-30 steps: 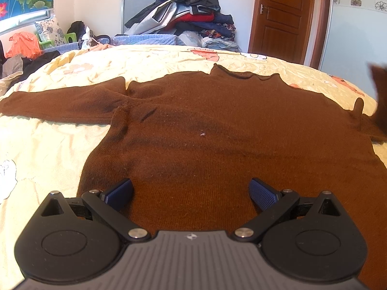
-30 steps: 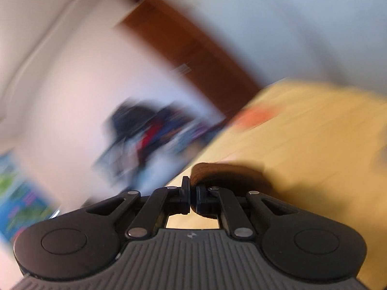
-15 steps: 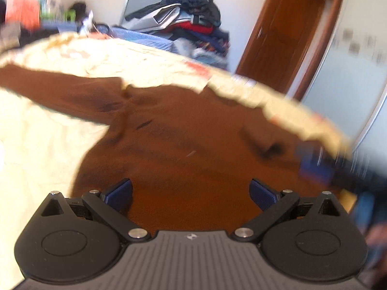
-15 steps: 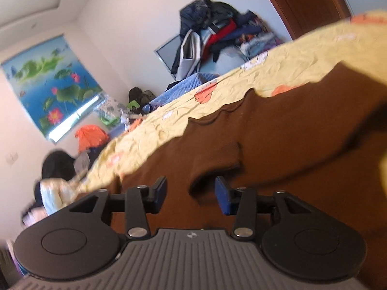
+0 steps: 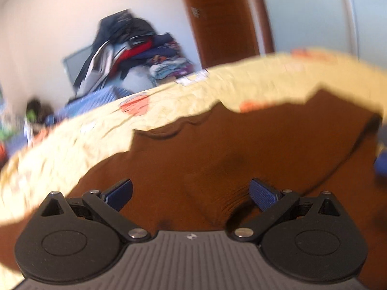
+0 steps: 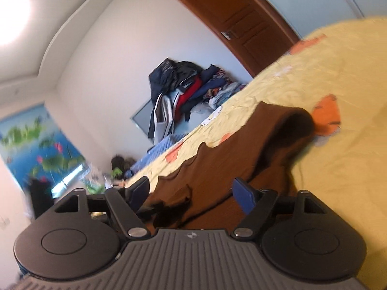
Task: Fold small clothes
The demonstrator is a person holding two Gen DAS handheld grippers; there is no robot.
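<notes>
Brown sweater (image 5: 217, 159) lies flat on the yellow bedspread (image 5: 169, 101), neckline toward the clothes pile (image 5: 135, 48). Only the right wrist view shows the sleeve (image 6: 287, 130) folded over the body. Left gripper (image 5: 191, 193) spread, empty. Right gripper (image 6: 191, 193) jaws just opened, spread over the cloth, not pinching.

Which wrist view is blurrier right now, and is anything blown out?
Left wrist: motion-smeared, the brown sweater and bedspread soft, only the left gripper sharp. Right wrist: mostly crisp, mild blur toward the edges; ceiling light blown out at top left.
</notes>
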